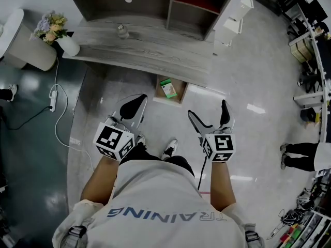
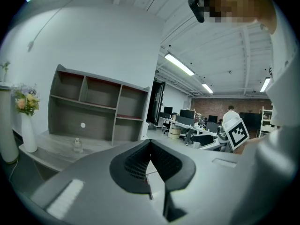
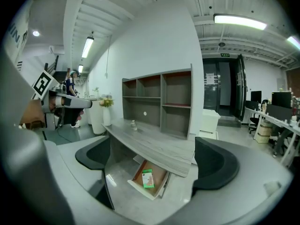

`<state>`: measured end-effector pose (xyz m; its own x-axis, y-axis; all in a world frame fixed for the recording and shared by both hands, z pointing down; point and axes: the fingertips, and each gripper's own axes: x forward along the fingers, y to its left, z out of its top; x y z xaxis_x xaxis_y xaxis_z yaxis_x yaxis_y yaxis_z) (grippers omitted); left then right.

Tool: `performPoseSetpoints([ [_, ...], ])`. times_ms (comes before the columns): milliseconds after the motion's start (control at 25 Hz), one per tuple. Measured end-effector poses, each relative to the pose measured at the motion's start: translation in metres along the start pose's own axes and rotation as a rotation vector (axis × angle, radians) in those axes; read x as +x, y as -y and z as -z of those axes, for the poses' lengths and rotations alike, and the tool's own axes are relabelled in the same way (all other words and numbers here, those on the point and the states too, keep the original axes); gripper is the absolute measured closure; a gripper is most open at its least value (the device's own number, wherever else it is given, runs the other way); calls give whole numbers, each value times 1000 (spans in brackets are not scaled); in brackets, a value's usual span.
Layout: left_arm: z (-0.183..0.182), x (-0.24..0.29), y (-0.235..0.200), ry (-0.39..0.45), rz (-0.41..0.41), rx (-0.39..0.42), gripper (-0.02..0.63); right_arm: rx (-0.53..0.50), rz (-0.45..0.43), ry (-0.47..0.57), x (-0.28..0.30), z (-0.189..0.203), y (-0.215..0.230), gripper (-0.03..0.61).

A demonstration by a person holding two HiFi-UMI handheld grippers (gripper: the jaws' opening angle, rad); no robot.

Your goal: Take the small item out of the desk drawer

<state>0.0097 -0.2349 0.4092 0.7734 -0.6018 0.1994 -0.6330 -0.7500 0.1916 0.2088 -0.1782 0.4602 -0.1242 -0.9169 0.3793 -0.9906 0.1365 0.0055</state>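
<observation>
The desk drawer (image 1: pixel 178 89) stands pulled out under the grey wood desk (image 1: pixel 150 53). A small green and white box (image 1: pixel 168 88) lies flat in it, also seen in the right gripper view as the box (image 3: pixel 147 178) inside the drawer (image 3: pixel 159 172). My right gripper (image 1: pixel 210 117) hangs open and empty, short of the drawer and to its right; in its own view the gripper (image 3: pixel 152 159) has its jaws spread wide. My left gripper (image 1: pixel 133 103) is shut with nothing in it, to the drawer's left; its pads meet in the left gripper view (image 2: pixel 150 146).
On the desk stand a small glass bottle (image 1: pixel 122 31) and a white vase of flowers (image 1: pixel 66 43). A shelf unit (image 1: pixel 155 1) rises behind. A power strip with cable (image 1: pixel 53 94) lies on the floor at left. Another person's legs (image 1: pixel 305 154) are at far right.
</observation>
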Motion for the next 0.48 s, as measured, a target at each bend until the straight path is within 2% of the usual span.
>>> performPoseSetpoints([
  [240,6,-8,-15,-7,-35,-23,615,-30,-40,-130,38,37,-20,11],
  [480,28,-22,-44,-32,-92,-53,615,-59,-68,-253,100,92,-44,15],
])
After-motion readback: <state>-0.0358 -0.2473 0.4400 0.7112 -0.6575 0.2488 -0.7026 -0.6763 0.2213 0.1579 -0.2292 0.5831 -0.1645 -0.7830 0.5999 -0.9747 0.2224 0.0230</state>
